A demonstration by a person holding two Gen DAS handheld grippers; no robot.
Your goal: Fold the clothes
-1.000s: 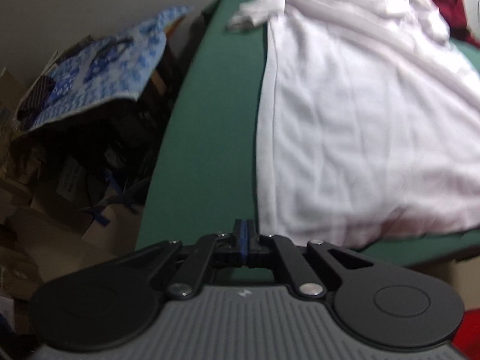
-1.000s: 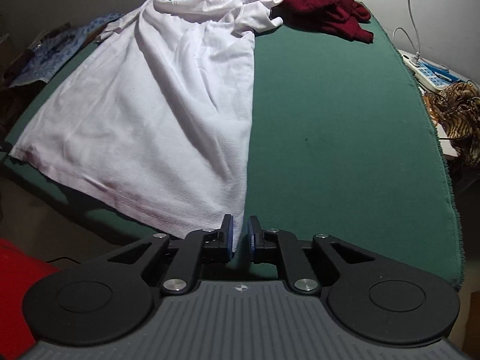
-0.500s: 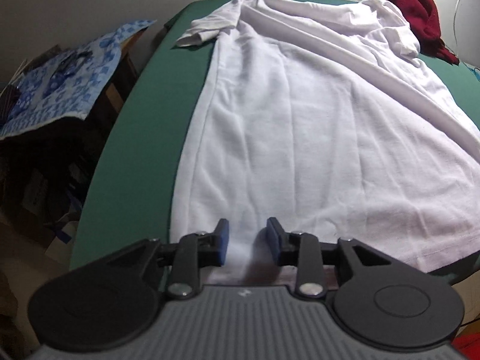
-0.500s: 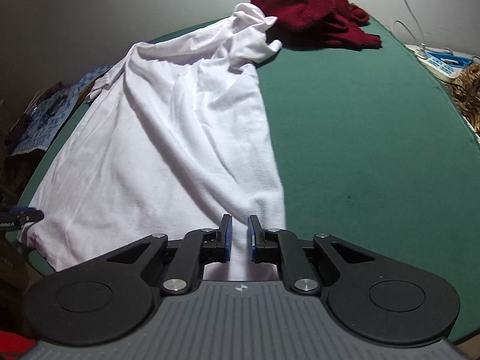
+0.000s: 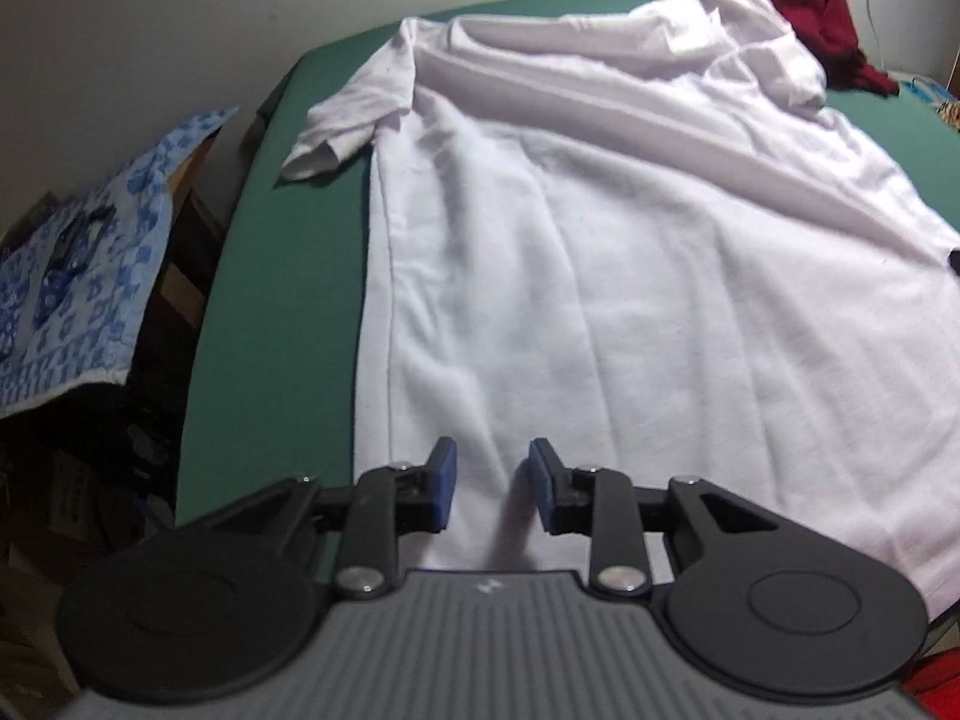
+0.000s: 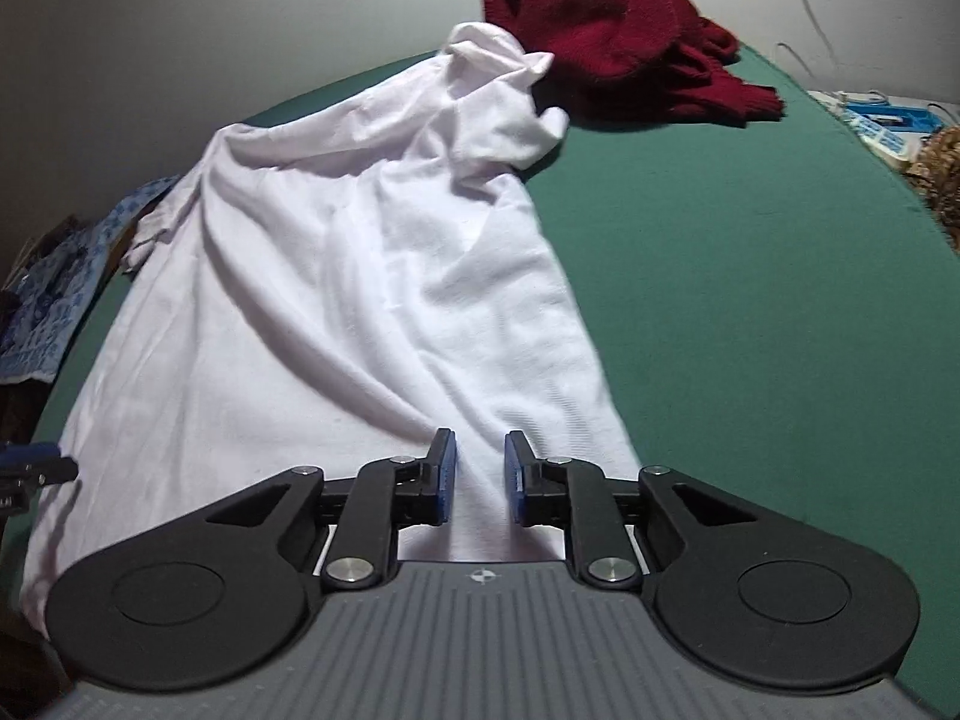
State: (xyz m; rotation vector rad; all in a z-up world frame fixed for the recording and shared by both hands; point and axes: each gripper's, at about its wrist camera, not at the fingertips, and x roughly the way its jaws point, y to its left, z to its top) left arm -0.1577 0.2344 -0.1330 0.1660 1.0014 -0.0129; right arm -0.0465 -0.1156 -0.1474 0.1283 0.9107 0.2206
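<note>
A white T-shirt (image 5: 600, 252) lies spread on the green table (image 5: 282, 300), hem towards me, collar far away. My left gripper (image 5: 492, 483) is open over the hem near the shirt's left side, cloth between the jaws. My right gripper (image 6: 478, 474) is open over the hem near the shirt's right side (image 6: 372, 300). The left gripper's tip (image 6: 36, 468) shows at the left edge of the right wrist view.
A dark red garment (image 6: 612, 30) is heaped at the far side of the table, touching the shirt's collar. A blue patterned cloth (image 5: 78, 270) covers boxes left of the table. Cables and a power strip (image 6: 882, 126) lie off the right edge.
Both grippers moved forward over the shirt's hem. The left gripper went from shut to open. The right gripper opened wider.
</note>
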